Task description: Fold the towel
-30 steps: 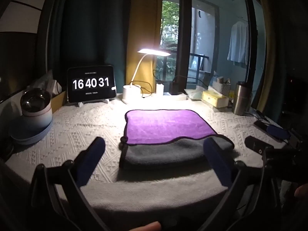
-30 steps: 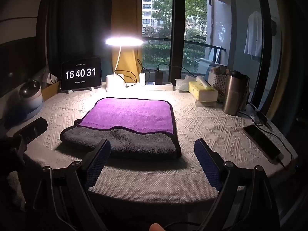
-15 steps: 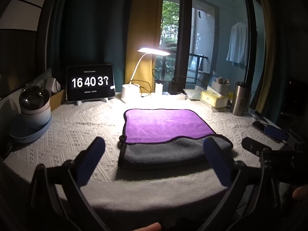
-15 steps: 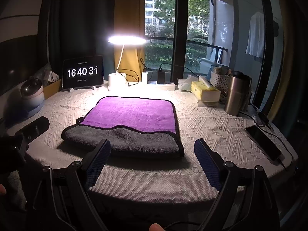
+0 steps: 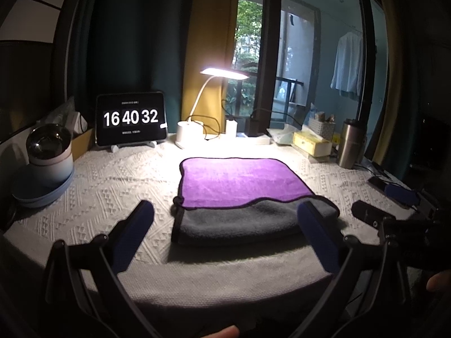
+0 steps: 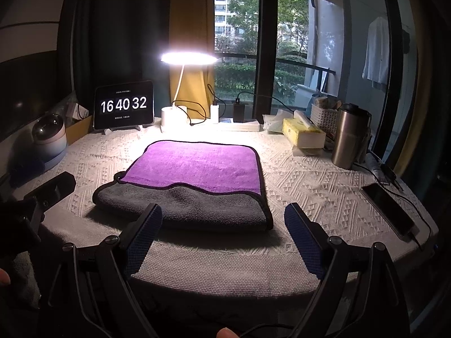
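A towel lies folded on the white knit tablecloth, purple face up with a grey band along its near edge; it also shows in the right wrist view. My left gripper is open and empty, held back near the table's front edge, its blue fingers wide on either side of the towel's near edge. My right gripper is open and empty too, just short of the towel's near right corner. Each gripper shows at the edge of the other's view.
At the back stand a tablet clock, a lit desk lamp, a tissue box and a steel tumbler. A round appliance on a blue dish is at the left. A phone lies at the right edge.
Both grippers have drawn back slightly from the towel and stay open. The towel has not moved. The clock went from 16:40:31 to 16:40:32.
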